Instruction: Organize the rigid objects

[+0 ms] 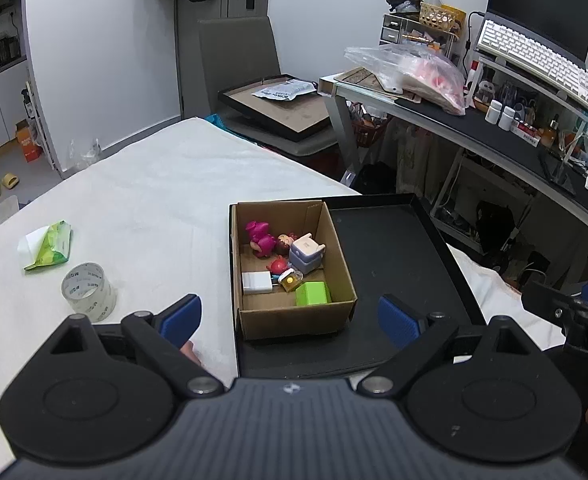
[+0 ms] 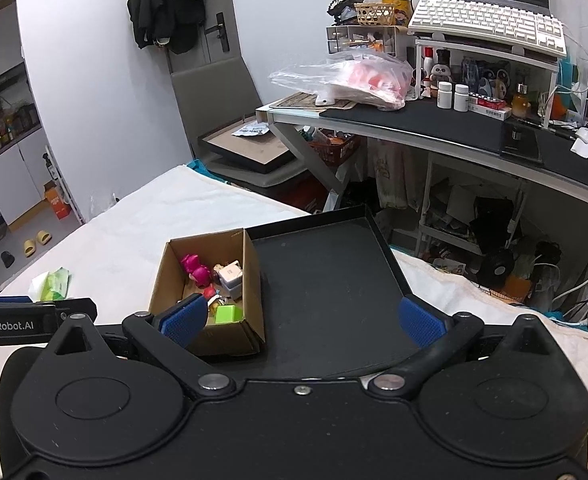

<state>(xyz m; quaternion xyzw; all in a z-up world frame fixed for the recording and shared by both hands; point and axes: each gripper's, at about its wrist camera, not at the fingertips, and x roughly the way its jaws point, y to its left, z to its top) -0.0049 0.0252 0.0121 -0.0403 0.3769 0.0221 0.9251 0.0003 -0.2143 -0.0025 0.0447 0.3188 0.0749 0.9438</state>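
A brown cardboard box [image 1: 336,248] stands in the left part of a black tray [image 1: 390,248] on the white bed. Inside lie a pink figure [image 1: 259,238], a grey-white toy [image 1: 306,254], a white charger [image 1: 255,283], a green block [image 1: 313,293] and other small toys. My left gripper [image 1: 291,320] is open and empty, just before the box. In the right wrist view the box [image 2: 249,280] and tray [image 2: 326,288] show too. My right gripper [image 2: 304,318] is open and empty above the tray's near edge. Its left fingertip [image 2: 183,318] hides part of the box.
A roll of clear tape [image 1: 89,291] and a green tissue pack [image 1: 51,246] lie on the bed to the left. A cluttered desk [image 1: 494,128] stands to the right. A chair with a framed board [image 1: 269,108] stands beyond the bed.
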